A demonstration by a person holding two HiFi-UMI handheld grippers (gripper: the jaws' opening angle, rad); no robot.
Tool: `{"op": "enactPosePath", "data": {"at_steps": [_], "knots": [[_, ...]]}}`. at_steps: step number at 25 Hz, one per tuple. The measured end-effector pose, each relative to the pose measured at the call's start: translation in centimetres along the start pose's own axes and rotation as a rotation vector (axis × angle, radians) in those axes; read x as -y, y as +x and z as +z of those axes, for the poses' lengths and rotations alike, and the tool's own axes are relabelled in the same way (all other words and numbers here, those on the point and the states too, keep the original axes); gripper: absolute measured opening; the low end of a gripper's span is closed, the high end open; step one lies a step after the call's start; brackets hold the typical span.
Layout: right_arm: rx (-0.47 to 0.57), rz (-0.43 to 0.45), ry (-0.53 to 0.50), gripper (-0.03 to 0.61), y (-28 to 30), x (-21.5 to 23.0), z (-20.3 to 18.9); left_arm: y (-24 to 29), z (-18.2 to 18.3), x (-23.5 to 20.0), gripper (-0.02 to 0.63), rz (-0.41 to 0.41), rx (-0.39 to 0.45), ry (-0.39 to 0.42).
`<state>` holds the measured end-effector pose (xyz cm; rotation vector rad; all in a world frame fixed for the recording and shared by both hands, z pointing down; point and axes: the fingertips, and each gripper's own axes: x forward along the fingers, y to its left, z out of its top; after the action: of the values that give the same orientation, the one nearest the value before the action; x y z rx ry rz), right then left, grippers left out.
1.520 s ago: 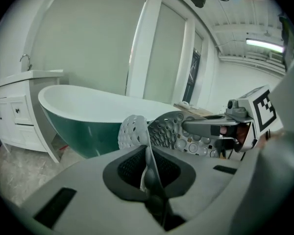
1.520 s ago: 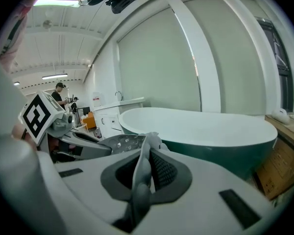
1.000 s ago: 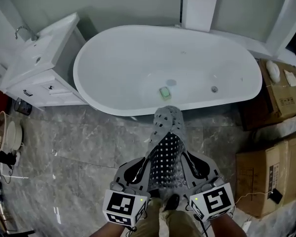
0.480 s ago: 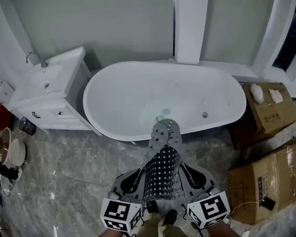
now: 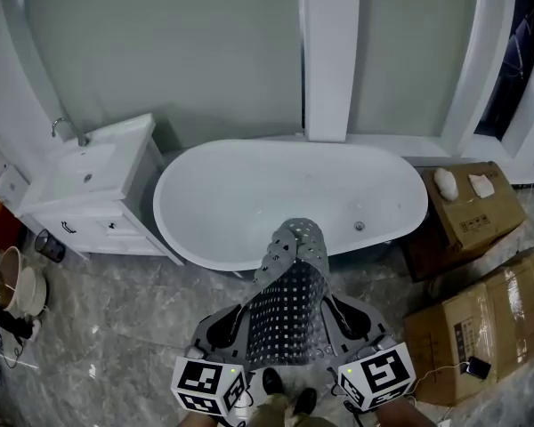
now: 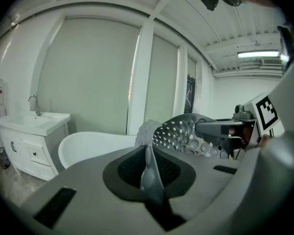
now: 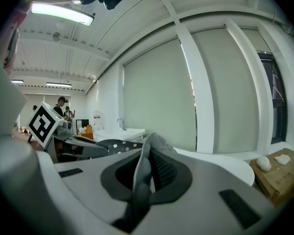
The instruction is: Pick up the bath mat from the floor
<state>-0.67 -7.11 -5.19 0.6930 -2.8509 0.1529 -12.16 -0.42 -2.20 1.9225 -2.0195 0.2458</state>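
Two grippers share the bath mat (image 5: 289, 296) between them, low in the middle of the head view. The left gripper (image 5: 234, 326) has its jaws closed tight on the mat's left edge. The right gripper (image 5: 345, 318) is clamped the same way on the right edge. In the left gripper view a thin fold of grey mat stands pinched between the pads at the gripper (image 6: 149, 169). The right gripper view shows the same kind of fold nipped in the gripper (image 7: 141, 180).

The mat is grey and pierced with rows of square holes, and round suction cups show on the stretch seen at the right of the left gripper view (image 6: 186, 131). It arches up between the two grips, and its far end curls over in front of the bathtub (image 5: 196, 238) at the centre of the frame. It looks raised off the grey marble floor (image 5: 116, 310), though no view shows plainly whether a trailing end hangs below.

Judging by that sag and curl, the mat is soft and rubbery, light enough for two edge pinches, and not at all fragile. It has no stiffness to hold itself flat, so it is likely to swing and fold on itself when carried. The thin edge and smooth rubber could creep out of a shallow pinch. A bite well in from the rim, at two points on opposite edges, looks the safest hold, much as it is taken now.
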Motion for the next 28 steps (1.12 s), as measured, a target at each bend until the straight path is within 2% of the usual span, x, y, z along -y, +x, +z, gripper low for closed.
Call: {"op": "enactPosePath", "data": {"at_steps": [5, 14, 28], "knots": [[0.024, 0.002, 0.0, 0.023, -1.4, -0.3, 1.7, -1.5, 1.7, -0.6, 0.037, 0.028, 0.037, 0.021], [0.058, -0.009, -0.009, 0.023, -3.4, -0.9, 4.0, -4.5, 3.5, -1.8, 0.037, 0.066, 0.069, 0.006], [0.049, 0.027, -0.018, 0.023, -5.5, -2.0, 2.9, -7.8, 2.5, -0.5, 0.037, 0.117, 0.082, -0.022]]}}
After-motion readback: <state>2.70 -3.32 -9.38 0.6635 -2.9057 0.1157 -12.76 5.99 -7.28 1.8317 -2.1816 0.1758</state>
